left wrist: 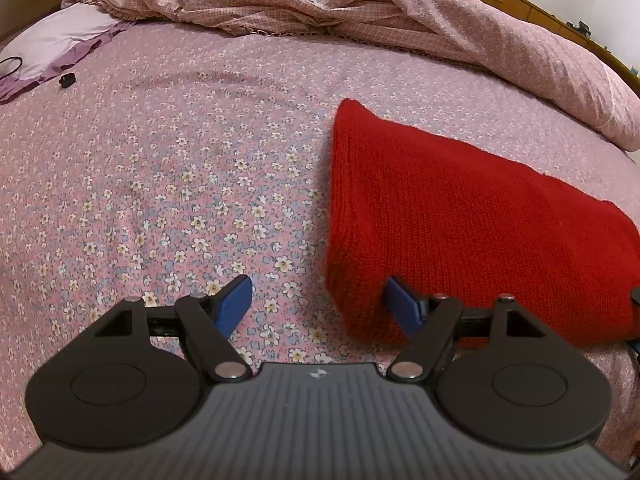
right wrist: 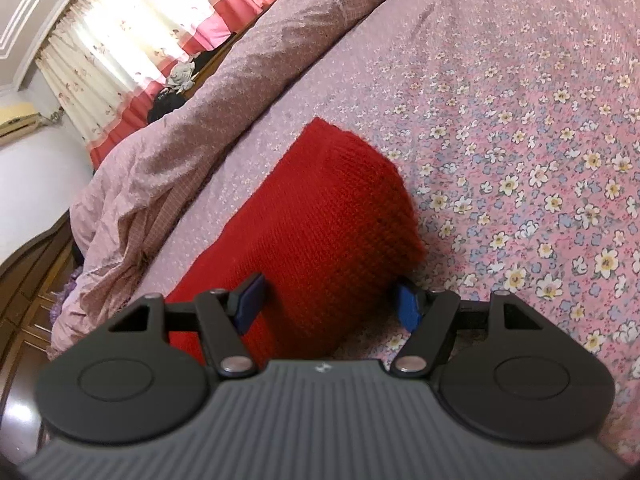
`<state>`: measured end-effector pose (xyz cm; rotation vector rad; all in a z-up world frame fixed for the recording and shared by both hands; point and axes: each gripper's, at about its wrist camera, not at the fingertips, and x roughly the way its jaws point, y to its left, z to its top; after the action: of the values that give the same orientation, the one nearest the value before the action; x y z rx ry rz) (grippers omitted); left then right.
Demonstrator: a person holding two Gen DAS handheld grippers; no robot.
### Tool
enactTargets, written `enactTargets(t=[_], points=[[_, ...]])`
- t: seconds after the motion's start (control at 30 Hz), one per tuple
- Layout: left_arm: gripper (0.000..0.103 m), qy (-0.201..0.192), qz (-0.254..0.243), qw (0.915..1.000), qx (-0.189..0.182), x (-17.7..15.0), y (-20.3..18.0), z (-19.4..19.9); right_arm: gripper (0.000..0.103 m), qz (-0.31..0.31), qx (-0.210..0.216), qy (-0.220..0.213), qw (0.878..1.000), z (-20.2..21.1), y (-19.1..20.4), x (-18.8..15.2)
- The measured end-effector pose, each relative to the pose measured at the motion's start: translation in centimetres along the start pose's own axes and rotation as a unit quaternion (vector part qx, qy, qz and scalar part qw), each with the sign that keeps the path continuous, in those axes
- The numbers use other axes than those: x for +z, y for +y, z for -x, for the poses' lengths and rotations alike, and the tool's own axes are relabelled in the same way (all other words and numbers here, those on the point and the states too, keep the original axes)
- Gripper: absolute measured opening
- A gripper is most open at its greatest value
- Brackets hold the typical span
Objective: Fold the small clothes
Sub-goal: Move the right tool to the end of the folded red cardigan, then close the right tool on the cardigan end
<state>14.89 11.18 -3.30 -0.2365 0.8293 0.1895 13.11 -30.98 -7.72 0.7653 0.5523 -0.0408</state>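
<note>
A red knitted garment (left wrist: 460, 220) lies folded into a thick block on the pink flowered bedsheet (left wrist: 180, 168). My left gripper (left wrist: 320, 304) is open at the block's near left corner, with one blue fingertip (left wrist: 404, 308) against the knit and the other over bare sheet. In the right wrist view the same red garment (right wrist: 320, 220) lies between the open blue fingers of my right gripper (right wrist: 332, 304), which straddle its near end. Nothing is gripped.
A rumpled pink quilt (left wrist: 360, 8) is piled along the far side of the bed. A lilac pillow (left wrist: 60, 40) and a small black object (left wrist: 67, 80) lie at the far left. Curtains (right wrist: 132, 40) and a wooden bed frame (right wrist: 28, 264) show in the right wrist view.
</note>
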Motion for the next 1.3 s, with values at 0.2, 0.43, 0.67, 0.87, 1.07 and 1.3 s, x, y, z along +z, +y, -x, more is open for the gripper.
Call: enactTargets(t=[0.2,0.43,0.67,0.87,1.07,1.3], points=[[0.079,0.001,0.0,1.0,0.001,0.0,0.0,0.0,0.069,-0.046,0.017,0.006,0.999,-0.6,-0.4,0.7],[0.079,0.002,0.0,1.0,0.001,-0.1,0.0,-0.1,0.069,-0.045,0.027,0.002,0.999,-1.1,-0.1,0.3],[0.079,0.003,0.0,1.0,0.002,-0.1,0.0,-0.3,0.068,-0.049,0.042,0.008,0.998,-1.3,-0.4,0.5],[0.08,0.005,0.001,1.0,0.002,-0.1,0.1,-0.3,0.057,-0.057,0.047,0.006,0.997,-1.8,-0.4,0.5],[0.082,0.005,0.001,1.0,0.004,0.0,0.1,-0.4,0.041,-0.086,0.062,0.015,0.994,-1.8,-1.5,0.4],[0.082,0.006,0.0,1.0,0.005,0.1,0.1,-0.4,0.038,-0.107,0.074,0.021,0.991,-1.6,-2.2,0.3]])
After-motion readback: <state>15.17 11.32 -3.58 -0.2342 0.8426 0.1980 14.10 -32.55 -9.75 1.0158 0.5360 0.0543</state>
